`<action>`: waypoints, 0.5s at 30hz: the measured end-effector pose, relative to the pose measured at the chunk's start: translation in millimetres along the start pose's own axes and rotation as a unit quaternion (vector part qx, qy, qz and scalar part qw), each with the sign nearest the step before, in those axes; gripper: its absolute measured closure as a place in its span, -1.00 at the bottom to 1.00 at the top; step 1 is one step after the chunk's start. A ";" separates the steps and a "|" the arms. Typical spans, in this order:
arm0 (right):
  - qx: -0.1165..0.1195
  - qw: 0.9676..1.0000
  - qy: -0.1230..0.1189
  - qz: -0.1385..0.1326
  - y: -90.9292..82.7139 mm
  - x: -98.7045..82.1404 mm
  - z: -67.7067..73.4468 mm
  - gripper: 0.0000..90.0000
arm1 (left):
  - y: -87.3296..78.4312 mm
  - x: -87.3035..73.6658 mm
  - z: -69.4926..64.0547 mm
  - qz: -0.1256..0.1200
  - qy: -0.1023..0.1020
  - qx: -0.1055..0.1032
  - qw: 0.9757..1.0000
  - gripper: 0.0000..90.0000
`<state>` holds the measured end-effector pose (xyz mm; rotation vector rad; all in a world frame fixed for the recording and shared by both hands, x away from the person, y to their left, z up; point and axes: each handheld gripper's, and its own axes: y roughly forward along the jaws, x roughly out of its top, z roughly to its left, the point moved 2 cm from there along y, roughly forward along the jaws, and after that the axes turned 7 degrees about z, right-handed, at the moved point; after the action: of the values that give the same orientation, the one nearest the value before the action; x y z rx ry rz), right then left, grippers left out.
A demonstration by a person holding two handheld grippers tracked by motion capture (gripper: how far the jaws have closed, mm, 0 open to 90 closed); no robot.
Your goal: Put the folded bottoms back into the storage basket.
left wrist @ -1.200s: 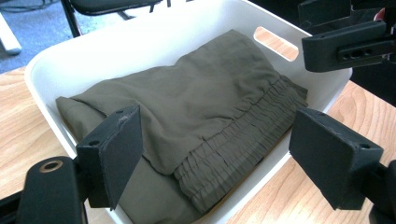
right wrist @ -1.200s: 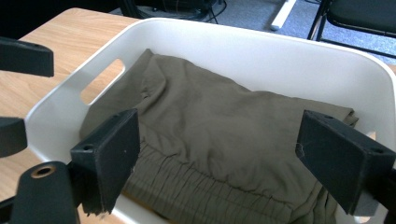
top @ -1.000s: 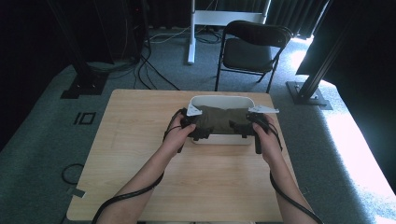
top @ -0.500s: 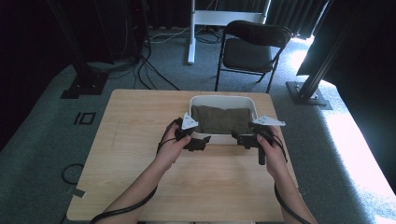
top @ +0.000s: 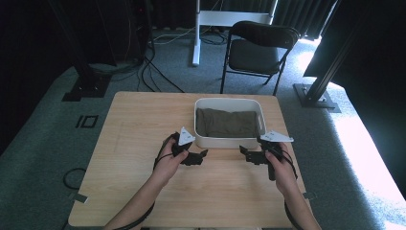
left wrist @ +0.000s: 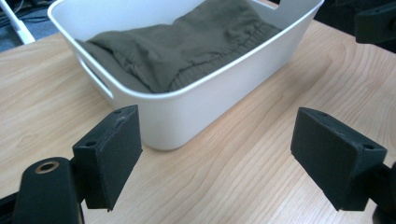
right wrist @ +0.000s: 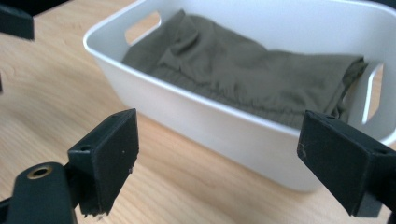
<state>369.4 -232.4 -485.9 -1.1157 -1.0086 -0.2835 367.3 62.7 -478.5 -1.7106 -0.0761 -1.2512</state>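
I see the white bin [top: 230,142] holding olive cloth [top: 227,122] on the wooden table [top: 129,124]; left gripper [top: 200,155] and right gripper [top: 244,151] spread empty before it; folding chair [top: 261,48] beyond on grey carpet [top: 52,143].

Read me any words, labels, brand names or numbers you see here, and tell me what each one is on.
There is no readable text: the white bin, the olive garment inside it, the wooden table and the folding chair carry no visible words or numbers.
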 end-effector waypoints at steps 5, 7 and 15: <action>-0.005 1.000 -0.007 0.015 2.6 -17.2 -3.6 -0.71 | -1.2 -14.5 4.2 0.001 -0.002 0.008 1.000 -0.61; -0.012 1.000 -0.007 0.024 4.6 -24.1 -5.6 -0.70 | -0.2 -20.6 6.3 0.004 -0.009 0.011 1.000 -0.61; -0.027 0.999 0.002 0.036 6.6 -46.5 -15.3 -0.70 | 2.6 -49.0 17.6 0.023 -0.024 0.022 0.999 -0.61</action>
<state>356.2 -255.2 -527.7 -1.1974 -0.9601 -0.2566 358.1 96.4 -517.1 -1.6960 -0.0917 -1.1680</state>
